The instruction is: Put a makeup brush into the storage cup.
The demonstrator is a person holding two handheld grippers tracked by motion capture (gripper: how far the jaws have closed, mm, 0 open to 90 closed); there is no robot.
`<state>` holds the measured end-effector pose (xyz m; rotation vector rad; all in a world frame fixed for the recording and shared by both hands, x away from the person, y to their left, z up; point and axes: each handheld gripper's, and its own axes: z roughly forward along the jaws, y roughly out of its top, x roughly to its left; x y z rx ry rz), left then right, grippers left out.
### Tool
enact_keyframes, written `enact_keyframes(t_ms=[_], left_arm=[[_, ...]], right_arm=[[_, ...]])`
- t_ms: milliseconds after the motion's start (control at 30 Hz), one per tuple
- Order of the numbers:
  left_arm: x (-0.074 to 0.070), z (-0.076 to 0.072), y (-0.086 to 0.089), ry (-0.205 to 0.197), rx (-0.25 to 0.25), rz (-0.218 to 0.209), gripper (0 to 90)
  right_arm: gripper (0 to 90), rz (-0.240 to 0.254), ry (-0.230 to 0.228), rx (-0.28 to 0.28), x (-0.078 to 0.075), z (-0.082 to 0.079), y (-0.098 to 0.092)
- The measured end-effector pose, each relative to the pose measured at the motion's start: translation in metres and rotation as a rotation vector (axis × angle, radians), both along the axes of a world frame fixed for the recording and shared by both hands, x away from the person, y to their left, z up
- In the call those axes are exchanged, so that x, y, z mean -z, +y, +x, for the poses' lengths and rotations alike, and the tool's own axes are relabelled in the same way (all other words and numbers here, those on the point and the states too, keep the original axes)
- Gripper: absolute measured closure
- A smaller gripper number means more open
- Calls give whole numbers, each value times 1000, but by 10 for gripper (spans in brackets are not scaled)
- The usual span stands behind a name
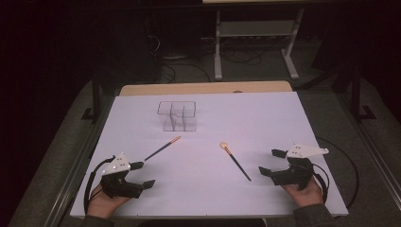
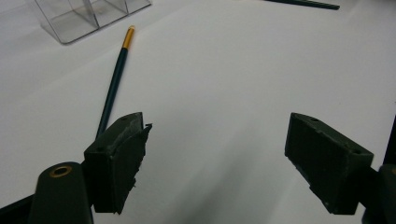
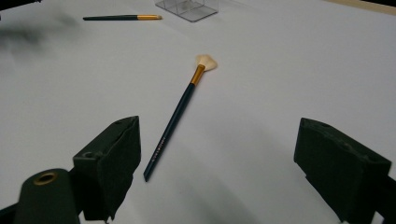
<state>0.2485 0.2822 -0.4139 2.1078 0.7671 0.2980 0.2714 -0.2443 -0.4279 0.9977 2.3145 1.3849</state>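
Two light, stiff brushes on the bench; both grippers wide open, empty.
We judge mid-handle best: fan brush (image 3: 180,109) ahead of right gripper (image 3: 215,163), slim brush (image 2: 113,81) beyond left gripper (image 2: 212,163)'s near finger; bristles fragile.

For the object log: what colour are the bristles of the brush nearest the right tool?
Pale cream bristles above a gold ferrule; clearest in the right gripper view.

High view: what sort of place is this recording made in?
Probably a lab or workshop data-collection bench: a white-covered table in a dark room, cables on the floor, and staged props, two makeup brushes and a clear organizer.
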Motion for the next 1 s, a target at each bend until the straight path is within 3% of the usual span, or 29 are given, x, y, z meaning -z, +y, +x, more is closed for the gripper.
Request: enact_keyframes(t_ms=[400,600,1000], left_arm=[[-3,1,2,-3,4,-1,217],[-10,3,1,-14,-2,-8,219],[-25,11,2,-18,-3,31,249]], right_arm=[[139,7,-7,7,-1,1,-1],[139,-21,-14,14,-1,2,-2],[139,-17,-6,16,-3,1,-3]])
